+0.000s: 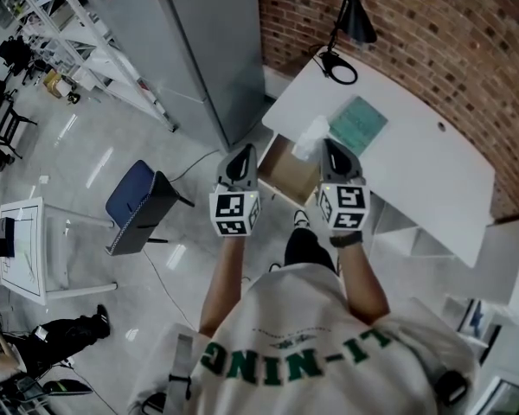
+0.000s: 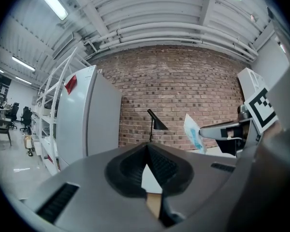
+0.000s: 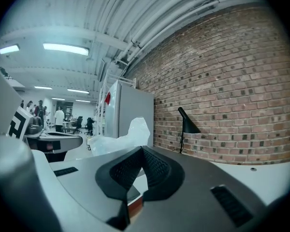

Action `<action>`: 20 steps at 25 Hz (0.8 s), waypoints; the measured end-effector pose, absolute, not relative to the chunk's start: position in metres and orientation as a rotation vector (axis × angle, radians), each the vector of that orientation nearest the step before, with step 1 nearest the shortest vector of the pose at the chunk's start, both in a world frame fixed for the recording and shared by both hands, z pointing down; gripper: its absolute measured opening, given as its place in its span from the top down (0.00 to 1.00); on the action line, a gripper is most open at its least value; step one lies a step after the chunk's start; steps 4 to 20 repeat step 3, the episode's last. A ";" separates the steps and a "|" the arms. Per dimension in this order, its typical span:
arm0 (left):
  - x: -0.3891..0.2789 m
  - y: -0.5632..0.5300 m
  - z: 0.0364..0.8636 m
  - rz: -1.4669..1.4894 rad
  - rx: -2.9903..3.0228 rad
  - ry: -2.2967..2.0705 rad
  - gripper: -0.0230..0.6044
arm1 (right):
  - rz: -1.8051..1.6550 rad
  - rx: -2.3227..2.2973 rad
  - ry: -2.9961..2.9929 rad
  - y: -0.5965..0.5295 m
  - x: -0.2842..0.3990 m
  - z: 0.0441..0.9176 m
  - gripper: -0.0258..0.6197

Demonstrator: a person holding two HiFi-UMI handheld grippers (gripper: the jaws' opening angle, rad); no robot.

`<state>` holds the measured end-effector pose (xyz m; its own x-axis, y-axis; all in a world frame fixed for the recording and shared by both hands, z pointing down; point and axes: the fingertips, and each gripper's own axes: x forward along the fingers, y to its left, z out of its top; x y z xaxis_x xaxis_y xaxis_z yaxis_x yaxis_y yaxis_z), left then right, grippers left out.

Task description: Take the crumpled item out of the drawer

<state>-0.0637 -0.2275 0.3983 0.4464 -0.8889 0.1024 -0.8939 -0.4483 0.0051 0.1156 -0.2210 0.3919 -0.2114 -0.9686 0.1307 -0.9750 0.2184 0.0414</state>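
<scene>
The crumpled item (image 1: 310, 137), a piece of white plastic, hangs above the open drawer (image 1: 285, 171) with my right gripper (image 1: 329, 148) shut on it. In the right gripper view the crumpled item (image 3: 121, 139) bulges out past the left side of the shut right gripper (image 3: 141, 150). The left gripper view shows the crumpled item (image 2: 194, 132) pinched at the tip of the other gripper, in front of the brick wall. My left gripper (image 1: 245, 152) hovers over the drawer's left corner, and in the left gripper view the left gripper (image 2: 147, 145) is shut with nothing in it.
The drawer belongs to a white desk (image 1: 415, 167) set against a brick wall, with a green pad (image 1: 359, 124) and a black lamp (image 1: 350, 20) on it. A grey cabinet (image 1: 199, 50) stands to the left. A blue chair (image 1: 138, 201) is on the floor behind.
</scene>
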 end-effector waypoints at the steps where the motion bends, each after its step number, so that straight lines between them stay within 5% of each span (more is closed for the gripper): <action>1: -0.065 -0.230 0.400 0.145 2.619 -1.625 0.97 | 0.068 1.878 -2.349 -0.223 0.114 0.389 0.96; 20: -0.069 -0.237 0.404 0.172 2.613 -1.644 0.97 | 0.048 1.864 -2.350 -0.226 0.110 0.384 0.96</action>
